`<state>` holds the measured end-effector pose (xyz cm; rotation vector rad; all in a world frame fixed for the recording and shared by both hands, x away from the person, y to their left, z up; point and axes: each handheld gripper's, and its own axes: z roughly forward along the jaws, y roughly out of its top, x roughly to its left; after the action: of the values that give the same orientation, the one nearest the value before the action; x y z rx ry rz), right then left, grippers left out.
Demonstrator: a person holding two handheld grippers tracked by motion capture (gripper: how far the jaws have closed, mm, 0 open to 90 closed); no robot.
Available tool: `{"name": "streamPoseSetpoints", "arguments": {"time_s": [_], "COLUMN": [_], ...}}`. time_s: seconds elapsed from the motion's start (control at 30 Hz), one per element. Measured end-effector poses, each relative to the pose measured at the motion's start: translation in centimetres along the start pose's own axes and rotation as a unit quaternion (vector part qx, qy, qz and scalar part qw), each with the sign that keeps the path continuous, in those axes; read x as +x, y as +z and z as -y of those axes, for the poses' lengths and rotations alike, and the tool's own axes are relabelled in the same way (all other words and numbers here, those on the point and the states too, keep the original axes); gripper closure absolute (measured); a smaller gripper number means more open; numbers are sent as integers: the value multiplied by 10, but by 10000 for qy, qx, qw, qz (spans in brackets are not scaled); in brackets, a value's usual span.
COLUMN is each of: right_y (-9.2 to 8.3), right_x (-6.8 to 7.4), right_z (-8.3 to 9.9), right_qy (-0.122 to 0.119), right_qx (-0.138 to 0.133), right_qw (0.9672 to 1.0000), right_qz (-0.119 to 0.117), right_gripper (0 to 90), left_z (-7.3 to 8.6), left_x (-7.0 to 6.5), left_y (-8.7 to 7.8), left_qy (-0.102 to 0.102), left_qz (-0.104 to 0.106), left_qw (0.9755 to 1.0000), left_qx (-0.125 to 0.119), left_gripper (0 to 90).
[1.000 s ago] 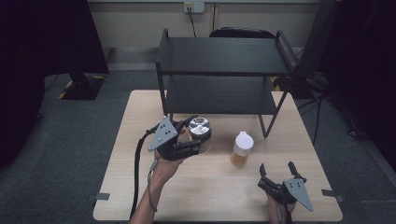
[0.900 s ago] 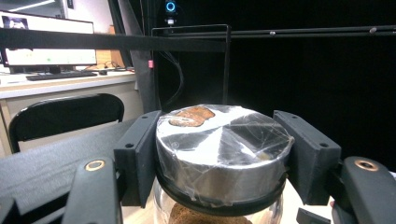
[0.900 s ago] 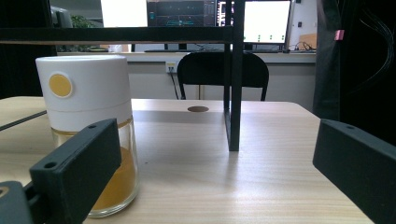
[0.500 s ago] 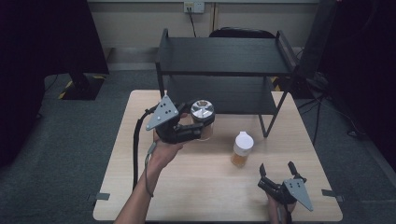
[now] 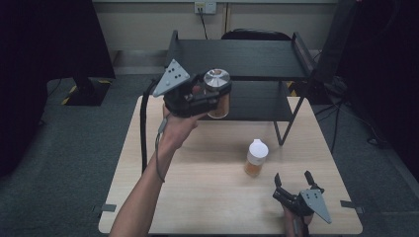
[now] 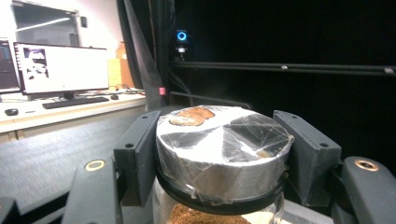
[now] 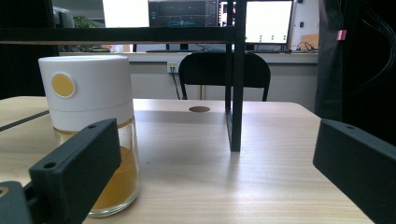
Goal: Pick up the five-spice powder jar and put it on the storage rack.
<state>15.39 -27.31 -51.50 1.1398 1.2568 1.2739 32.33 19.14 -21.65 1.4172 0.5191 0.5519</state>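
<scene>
Jar (image 5: 217, 94): pinched at its silver lid by left hand-held gripper (image 5: 197, 97), aloft beside shelf (image 5: 237, 59) for stowing; right hand-held gripper (image 5: 294, 189) spread, idle on table (image 5: 207, 187).

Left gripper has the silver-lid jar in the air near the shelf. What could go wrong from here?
1. The left gripper holds the jar by its lid, and the foil-like wrap looks slick, so the jar might slip or the lid loosen.
2. The jar hangs close to the black shelf; its top edge could get clipped.
3. The white-lid jar stands just ahead of the open right gripper; a nudge may topple it.
</scene>
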Motion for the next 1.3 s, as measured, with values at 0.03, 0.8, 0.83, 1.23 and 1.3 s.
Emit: {"name": "streamPoseSetpoints", "arguments": {"time_s": [0.03, 0.8, 0.83, 1.23, 1.3], "right_y": [0, 0, 0, 0, 0], "right_x": [0, 0, 0, -1, -1], "right_z": [0, 0, 0, 0, 0], "right_qy": [1, 7, 6, 8, 8], "right_qx": [-2, 4, 4, 4, 5], "right_qw": [10000, 10000, 10000, 10000, 10000], "right_qz": [-3, -11, -11, -18, -21], "right_gripper": [0, 0, 0, 0, 0], "left_z": [-3, -19, -19, -17, -14], "left_x": [-2, 15, 15, 21, 21], "left_y": [3, 78, 80, 100, 99], "left_qy": [30, -13, 26, -24, -39], "left_qz": [-98, -1231, -1266, -1411, -1404], "left_qw": [9999, 9923, 9918, 9899, 9900], "left_qx": [-20, 149, 165, 139, 101], "left_gripper": [352, 351, 351, 351, 350]}}
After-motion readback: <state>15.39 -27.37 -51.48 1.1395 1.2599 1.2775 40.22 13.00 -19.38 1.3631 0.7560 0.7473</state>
